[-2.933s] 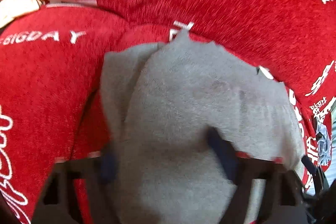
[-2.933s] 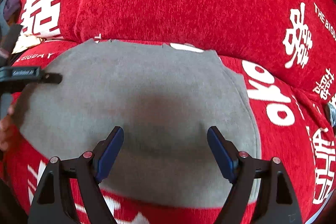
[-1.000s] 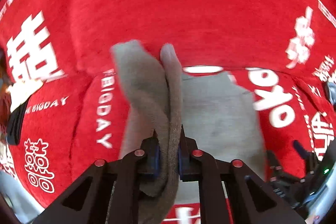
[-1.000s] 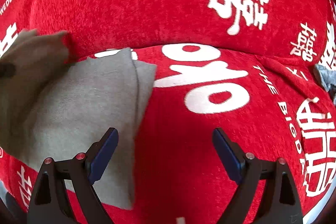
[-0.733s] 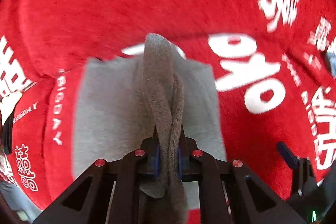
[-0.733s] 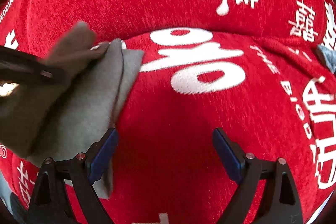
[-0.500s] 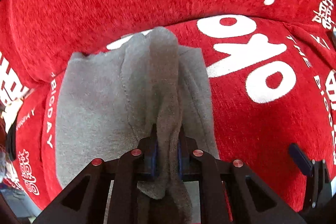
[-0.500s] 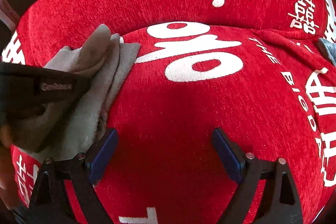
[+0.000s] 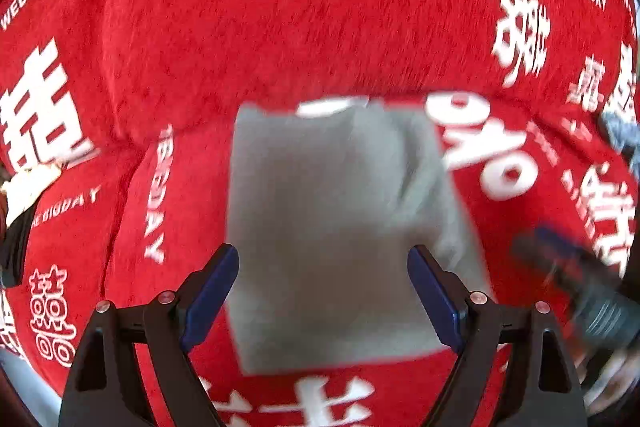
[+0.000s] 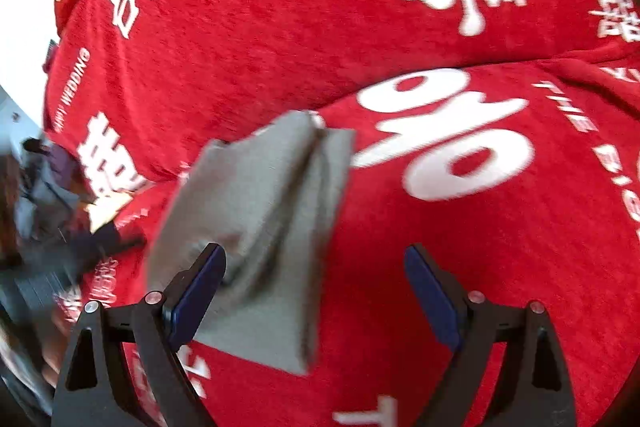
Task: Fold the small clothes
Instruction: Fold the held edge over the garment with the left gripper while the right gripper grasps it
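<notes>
Fold drop step: left gripper [image 9: 323,297] jaws opening, nothing pinched, grey garment [image 9: 332,227] lies folded on the red printed cover [image 9: 280,7]; right gripper [image 10: 316,301] wide, empty; next likely flatten the ridge.

The small folded cloth garment [image 9: 332,227] is plain grey, with no print, and slightly darker grey in its creases [image 10: 256,211]. Under it, the plush sofa cover [image 9: 280,7] is bright red, scattered with white block characters, large white rounded shapes and small white capital lettering reading "WEDDING" and "THE BIGDAY". The left gripper [image 9: 324,291] and the right gripper [image 10: 316,291] each have black plastic arms with silver rivets and dark blue pads [image 9: 210,301]. A blue-grey patch of fabric [image 9: 622,131] shows at the right edge.
</notes>
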The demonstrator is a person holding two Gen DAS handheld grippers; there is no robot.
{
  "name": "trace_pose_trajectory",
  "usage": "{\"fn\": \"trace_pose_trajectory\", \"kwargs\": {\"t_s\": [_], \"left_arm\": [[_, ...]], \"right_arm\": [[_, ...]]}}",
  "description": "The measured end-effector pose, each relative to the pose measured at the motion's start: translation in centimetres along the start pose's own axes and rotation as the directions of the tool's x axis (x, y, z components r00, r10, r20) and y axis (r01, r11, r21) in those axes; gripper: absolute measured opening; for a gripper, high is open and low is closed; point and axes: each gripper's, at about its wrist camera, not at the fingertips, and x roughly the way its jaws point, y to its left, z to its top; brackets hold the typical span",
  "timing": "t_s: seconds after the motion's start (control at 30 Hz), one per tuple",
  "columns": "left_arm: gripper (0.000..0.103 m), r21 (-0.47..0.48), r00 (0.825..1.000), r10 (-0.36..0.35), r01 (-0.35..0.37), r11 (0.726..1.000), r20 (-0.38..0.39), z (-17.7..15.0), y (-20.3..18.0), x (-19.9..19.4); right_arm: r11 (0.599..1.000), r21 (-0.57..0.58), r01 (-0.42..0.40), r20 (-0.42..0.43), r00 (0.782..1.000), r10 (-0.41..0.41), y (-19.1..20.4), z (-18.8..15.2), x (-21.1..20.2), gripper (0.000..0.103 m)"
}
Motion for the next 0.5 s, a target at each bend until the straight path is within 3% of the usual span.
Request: {"fn": "trace_pose_trajectory", "kwargs": {"t_s": [0.07, 0.1, 0.13, 0.2, 0.3, 0.37, 0.4, 0.5], "left_arm": [[0.087, 0.010, 0.998, -0.066, 0.066, 0.998, 0.000, -2.5, -0.1, 0.2], [0.087, 0.028, 0.997, -0.080, 0.080, 0.996, 0.004, -3.2, -0.4, 0.2], [0.087, 0.059, 0.997, -0.082, 0.081, 0.995, 0.014, -4.1, -1.1, 0.1], [0.087, 0.154, 0.997, -0.072, 0.064, 0.986, 0.043, -5.6, -3.2, 0.3], [0.087, 0.291, 0.995, -0.051, 0.025, 0.956, 0.084, -6.5, -7.1, 0.8], [0.087, 0.351, 0.991, -0.044, -0.005, 0.936, 0.129, -6.5, -9.1, 1.0], [0.087, 0.360, 0.989, -0.032, -0.022, 0.933, 0.144, -6.4, -9.6, 1.2], [0.087, 0.333, 0.990, -0.044, -0.002, 0.943, 0.131, -5.2, -9.8, 2.4]], "right_arm": [[0.998, 0.010, -0.057, -0.036, 0.998, 0.058, 0.8, 1.1, 1.5, 0.091], [0.997, 0.012, -0.081, -0.056, 0.995, 0.082, 1.0, 1.4, 2.1, 0.086], [0.994, 0.015, -0.112, -0.085, 0.990, 0.113, 1.4, 1.9, 3.0, 0.080], [0.989, 0.016, -0.144, -0.132, 0.981, 0.145, 1.9, 2.8, 4.9, 0.078], [0.996, -0.013, -0.083, -0.196, 0.977, 0.079, 2.3, 3.6, 7.9, 0.077], [0.997, -0.008, -0.082, -0.227, 0.971, 0.078, 2.1, 3.8, 9.5, 0.072], [0.995, -0.012, -0.102, -0.232, 0.968, 0.097, 2.2, 3.9, 10.0, 0.066], [0.992, -0.043, -0.119, -0.213, 0.971, 0.107, 2.4, 4.1, 10.3, 0.063]]}}
